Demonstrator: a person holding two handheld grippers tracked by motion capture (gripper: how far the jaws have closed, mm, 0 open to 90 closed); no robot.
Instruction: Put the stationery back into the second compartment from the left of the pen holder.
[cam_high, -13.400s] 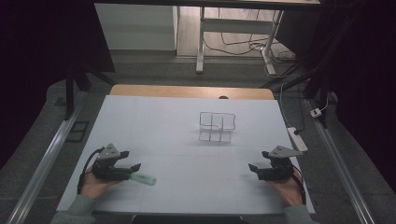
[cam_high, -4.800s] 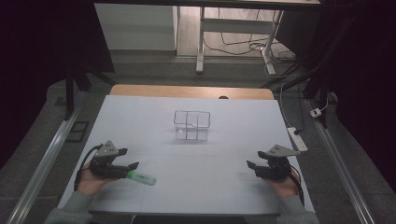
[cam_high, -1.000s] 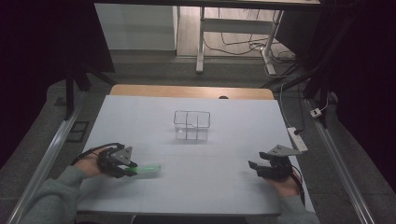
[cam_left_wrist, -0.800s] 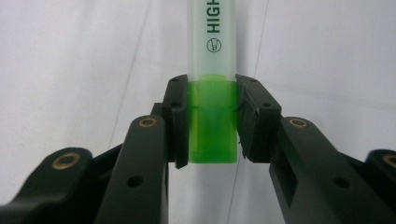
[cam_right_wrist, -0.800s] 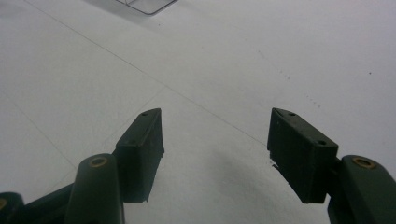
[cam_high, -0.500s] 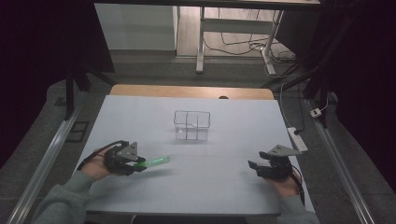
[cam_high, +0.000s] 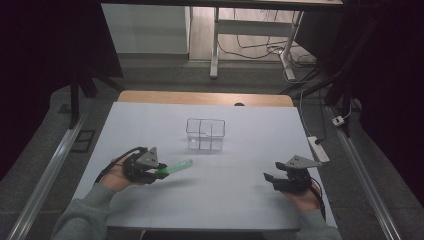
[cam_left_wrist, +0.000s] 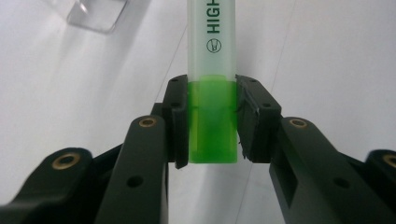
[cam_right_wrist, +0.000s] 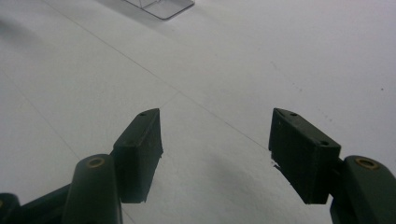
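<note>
Gripped the green highlighter (cam_left_wrist: 211, 93) by its coloured end in the clenched left gripper (cam_left_wrist: 211, 122), lifted off the white table (cam_high: 250, 200), probably carrying toward the clear divided organizer (cam_high: 205, 134), needing careful aim; right gripper (cam_right_wrist: 215, 149) spread wide, unloaded.

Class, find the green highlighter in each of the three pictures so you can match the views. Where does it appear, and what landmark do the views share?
High view: the green highlighter lies lower left, held in the left tongs.
Left gripper view: the highlighter stands centre, clamped between the jaws.
Right gripper view: its place cannot be given here; the right tongs are open.
Shared landmark: the clear plastic organizer.
</note>
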